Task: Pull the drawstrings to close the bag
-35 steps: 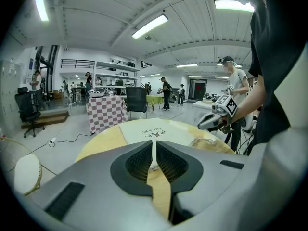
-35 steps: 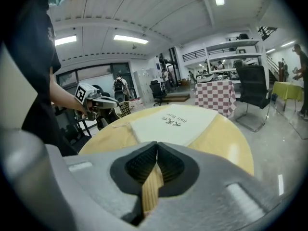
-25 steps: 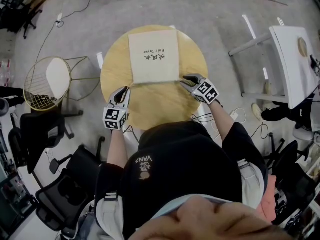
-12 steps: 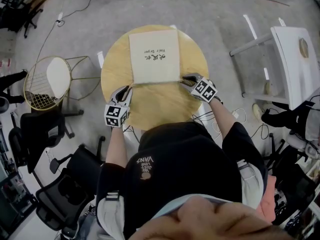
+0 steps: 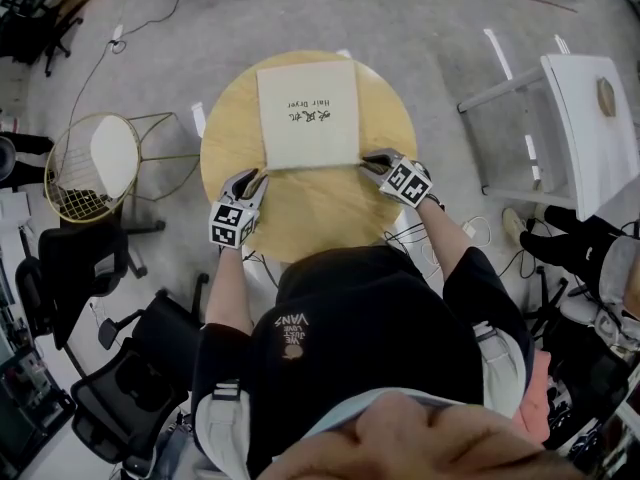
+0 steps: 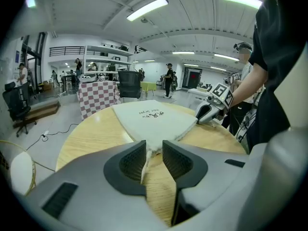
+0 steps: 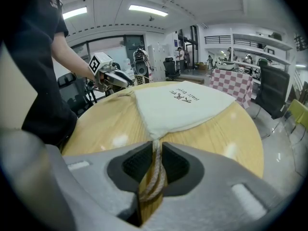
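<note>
Grip step: right gripper (image 5: 368, 158) jaws just closing, snug on the right drawstring (image 7: 155, 177), left gripper (image 5: 256, 176) jaws just opening, wide around the left drawstring (image 6: 144, 159), both at the near corners of the flat bag (image 5: 308, 113), so next likely needs a left clamp, then an outward pull; round wooden table (image 5: 320, 213), workshop floor, wire basket (image 5: 90, 168), chairs (image 5: 75, 258).

Bag (image 5: 308, 113) flat on table (image 5: 310, 208), ahead of both grippers. Left gripper (image 5: 252, 178) at bag's near-left corner, right gripper (image 5: 372, 160) at near-right. Left cord (image 6: 145, 166) between left gripper's just-opening jaws — right cord loop (image 7: 153, 179) between right gripper's just-closing jaws. Wire basket (image 5: 90, 168) off to left of left gripper.
</note>
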`<state>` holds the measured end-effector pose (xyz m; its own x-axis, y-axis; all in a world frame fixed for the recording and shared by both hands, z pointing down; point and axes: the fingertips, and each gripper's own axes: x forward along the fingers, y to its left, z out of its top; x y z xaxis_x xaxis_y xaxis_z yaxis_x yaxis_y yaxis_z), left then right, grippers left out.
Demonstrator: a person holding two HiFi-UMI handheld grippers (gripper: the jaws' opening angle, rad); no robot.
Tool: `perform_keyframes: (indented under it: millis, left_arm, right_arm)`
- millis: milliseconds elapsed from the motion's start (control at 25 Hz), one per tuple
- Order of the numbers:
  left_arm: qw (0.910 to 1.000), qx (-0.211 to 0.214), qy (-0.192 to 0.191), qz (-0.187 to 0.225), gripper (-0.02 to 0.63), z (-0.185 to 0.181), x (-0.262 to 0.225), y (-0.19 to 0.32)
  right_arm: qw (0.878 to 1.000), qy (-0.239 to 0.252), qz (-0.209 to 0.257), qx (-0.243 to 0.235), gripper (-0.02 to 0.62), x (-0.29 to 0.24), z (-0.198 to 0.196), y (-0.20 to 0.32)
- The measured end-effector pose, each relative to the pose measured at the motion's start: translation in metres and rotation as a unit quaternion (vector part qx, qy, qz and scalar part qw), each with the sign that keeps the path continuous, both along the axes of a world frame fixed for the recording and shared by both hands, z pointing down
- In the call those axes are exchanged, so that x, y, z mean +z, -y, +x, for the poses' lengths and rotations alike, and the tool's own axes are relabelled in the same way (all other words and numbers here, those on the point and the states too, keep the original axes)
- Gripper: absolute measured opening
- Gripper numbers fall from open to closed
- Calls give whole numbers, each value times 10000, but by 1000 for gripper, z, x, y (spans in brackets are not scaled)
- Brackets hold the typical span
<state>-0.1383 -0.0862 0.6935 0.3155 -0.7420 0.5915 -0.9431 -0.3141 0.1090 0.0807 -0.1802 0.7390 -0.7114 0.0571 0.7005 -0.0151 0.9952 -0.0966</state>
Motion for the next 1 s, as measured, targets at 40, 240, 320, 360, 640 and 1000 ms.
perform_keyframes:
  millis: [40,240,320,360,640,1000]
  left_arm:
    - [10000,28,0,-19,103,0,1,0]
    - [9997,182,66,-154,110,-1,10,2]
    - [9995,230,72,-217,112,-1,14,2]
    - [9993,259,49,-250,112,0,17,3]
    - [9978,480,171,-431,112,0,31,4]
    - [9961,577,279,-610,93,-2,45,11]
  right_arm:
    - [10000,-13,22,3,46,0,0,1]
    - [10000,-49,30,2,20,1,0,3]
    - [10000,-76,14,-3,18,2,-1,3]
    - [10000,-92,3,-1,17,3,0,3]
    - [9998,-105,-112,97,12,2,-2,2]
    - [9994,-28,-205,282,11,-1,-1,4]
